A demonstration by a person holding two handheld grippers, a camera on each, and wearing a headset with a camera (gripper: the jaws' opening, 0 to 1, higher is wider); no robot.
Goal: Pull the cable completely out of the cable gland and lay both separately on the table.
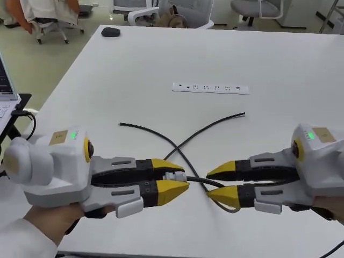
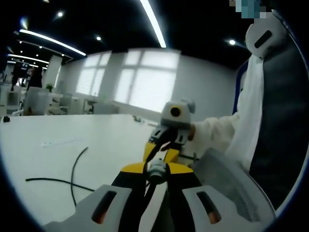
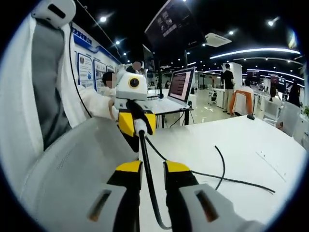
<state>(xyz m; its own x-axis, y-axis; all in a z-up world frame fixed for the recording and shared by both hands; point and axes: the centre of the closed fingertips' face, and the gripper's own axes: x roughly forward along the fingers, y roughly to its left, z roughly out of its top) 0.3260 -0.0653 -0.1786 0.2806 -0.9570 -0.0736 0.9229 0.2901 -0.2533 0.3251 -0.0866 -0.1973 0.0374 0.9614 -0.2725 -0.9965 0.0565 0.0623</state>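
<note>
The cable [image 1: 161, 137] should be drawn straight rightward from the cable gland [image 1: 174, 176] pinched by the left gripper [image 1: 184, 177]; the closure of the right gripper [image 1: 209, 184] cannot be told.

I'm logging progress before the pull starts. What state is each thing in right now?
left tongs: shut on the cable gland.
right tongs: jaws astride the cable; grip unclear.
cable gland: held above the table, cable not yet out.
cable: runs from the gland between the right tongs' jaws.
power strip: flat on the table.
laptop: open, screen lit.
</note>
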